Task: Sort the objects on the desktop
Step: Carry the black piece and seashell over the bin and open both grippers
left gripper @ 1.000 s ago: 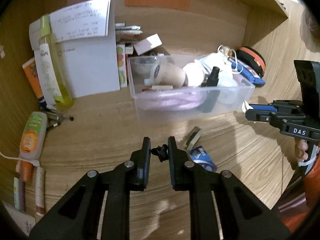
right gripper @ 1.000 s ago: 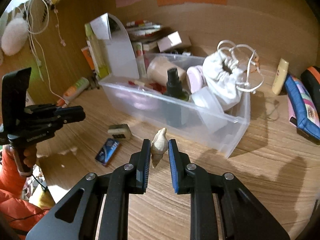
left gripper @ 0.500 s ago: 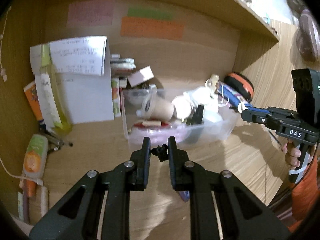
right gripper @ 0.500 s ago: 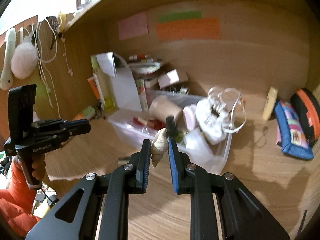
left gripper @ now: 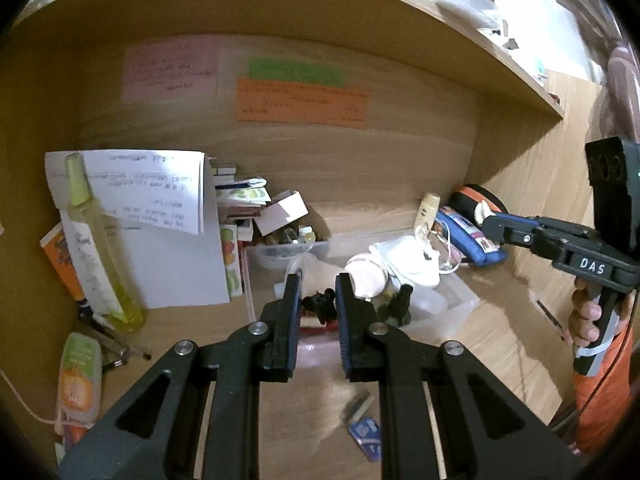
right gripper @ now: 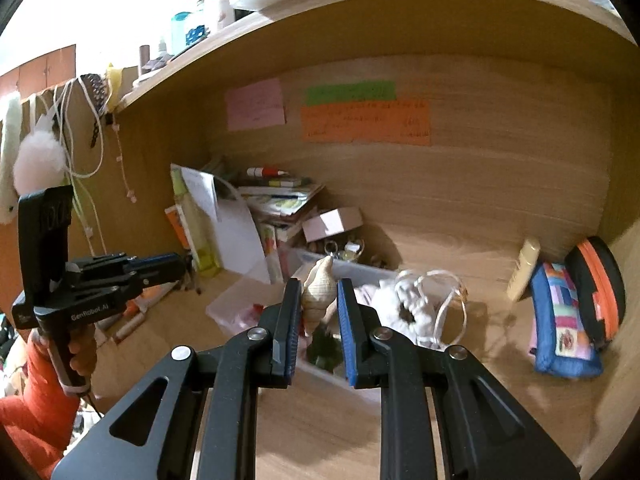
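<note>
The right gripper (right gripper: 318, 300) pinched a ribbed, cream spiral seashell (right gripper: 317, 292) between blue-padded black fingers, and the left gripper (left gripper: 317, 304) clamped a small knobbly black plastic piece (left gripper: 319, 305). Both were held above a clear plastic bin (left gripper: 452, 300) crammed with a white drawstring pouch (right gripper: 404, 304). The bin sat near the back edge of the wood-grain desk (right gripper: 440, 240), under a shelf, with pink, green and orange paper notes (right gripper: 366, 122) on the back panel.

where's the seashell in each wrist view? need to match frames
Left wrist: the seashell is far right, only its pale end showing at the tip of the right tool, in front of the orange-rimmed case.
Right wrist: seashell is centre frame, clamped between the right tool's fingers, above the clear bin.
Shared landmark: the orange sticky note on the back panel.
</note>
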A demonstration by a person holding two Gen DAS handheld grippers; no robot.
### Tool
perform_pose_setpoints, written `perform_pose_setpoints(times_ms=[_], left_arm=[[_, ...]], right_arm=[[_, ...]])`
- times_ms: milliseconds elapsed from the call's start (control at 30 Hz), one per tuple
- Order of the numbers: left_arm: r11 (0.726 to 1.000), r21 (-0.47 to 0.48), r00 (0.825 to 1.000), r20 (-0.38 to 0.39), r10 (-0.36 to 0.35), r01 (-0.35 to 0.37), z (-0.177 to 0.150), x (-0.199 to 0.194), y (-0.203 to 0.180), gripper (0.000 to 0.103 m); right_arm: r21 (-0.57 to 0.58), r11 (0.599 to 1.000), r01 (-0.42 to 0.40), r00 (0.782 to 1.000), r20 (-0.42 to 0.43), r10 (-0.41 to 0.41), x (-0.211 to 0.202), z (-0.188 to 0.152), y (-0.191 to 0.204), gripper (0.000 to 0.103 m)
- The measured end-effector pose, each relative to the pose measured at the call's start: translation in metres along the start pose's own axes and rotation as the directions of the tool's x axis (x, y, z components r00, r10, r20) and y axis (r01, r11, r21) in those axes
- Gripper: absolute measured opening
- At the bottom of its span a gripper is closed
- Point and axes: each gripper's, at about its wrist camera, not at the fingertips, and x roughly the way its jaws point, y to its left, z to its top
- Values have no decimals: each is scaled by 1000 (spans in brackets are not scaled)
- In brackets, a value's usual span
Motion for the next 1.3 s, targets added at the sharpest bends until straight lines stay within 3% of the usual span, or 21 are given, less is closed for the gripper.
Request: perform_pose_setpoints(times_ms=[233,400,733,1133,1233,1300], left_arm=[[999,-38,999,-38,-32,31,7,29,6,16],[998,-44,995,-93,-38,34,3,58,5,16],[996,-60,981,-182,-73,63,-15,104,3,16],[995,-66,985,-154,-78,68,-16,99,10,16],[996,-65,986,-151,-70,61,-17,98,10,20],[998,-55,989,-142,-50,43,-18,96,9,29]], right_arm=[[33,999,-25,999,-29,26,39,10,-10,16],[83,995,-55,997,-54,59,64,-2,-24,16],[77,997,31,990,-142,-20,99,-26,-42,16],[49,995,82,987,-143,-74,105,-31,-41,16],[57,995,79,988,-140,-70,103,-30,-41,20],[60,995,78,989,-134,-69,101,-30,-40,24]])
